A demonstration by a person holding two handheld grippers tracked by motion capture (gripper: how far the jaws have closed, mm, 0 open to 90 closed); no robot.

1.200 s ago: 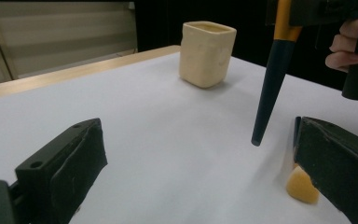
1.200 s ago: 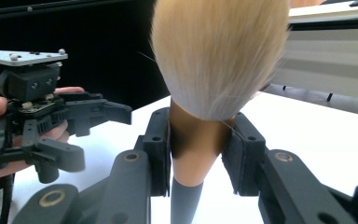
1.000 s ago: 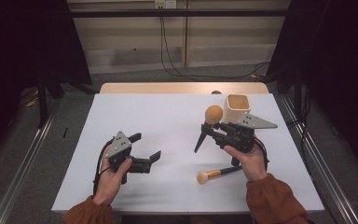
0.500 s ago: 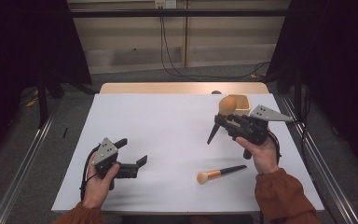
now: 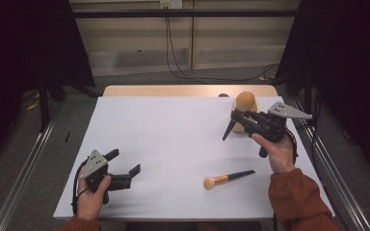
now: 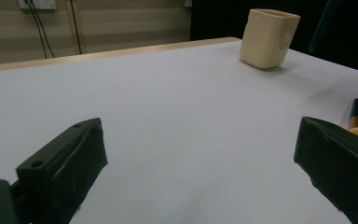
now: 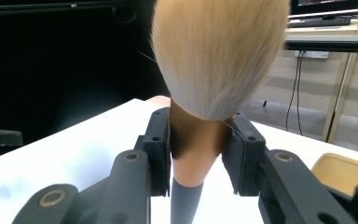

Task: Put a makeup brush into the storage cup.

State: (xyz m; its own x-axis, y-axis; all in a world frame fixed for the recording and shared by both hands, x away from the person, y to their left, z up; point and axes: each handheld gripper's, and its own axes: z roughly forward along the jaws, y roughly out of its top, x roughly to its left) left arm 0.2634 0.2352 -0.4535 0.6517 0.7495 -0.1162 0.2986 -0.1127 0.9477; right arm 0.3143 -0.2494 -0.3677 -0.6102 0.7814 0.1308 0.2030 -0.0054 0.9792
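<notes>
Wide bare tabletop (image 5: 173, 139) ahead of the left gripper (image 5: 124, 167), nothing between its spread jaws. Off to its right lies a small brush (image 5: 226, 178), the one thing low in the way. The right gripper (image 5: 236, 126), clamped on a big brush (image 7: 216, 60), hangs just above the cream cup (image 6: 268, 38); table edge close beyond.

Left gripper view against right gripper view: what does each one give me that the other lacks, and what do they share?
Left gripper view: the left tool, jaws open with nothing between them, the cream cup from outside, and part of a small brush lying past one jaw. Right gripper view: the right tool shut on a big brush, bristles up. Shared: the white table and, apparently, the cream cup, as a tan rim.
</notes>
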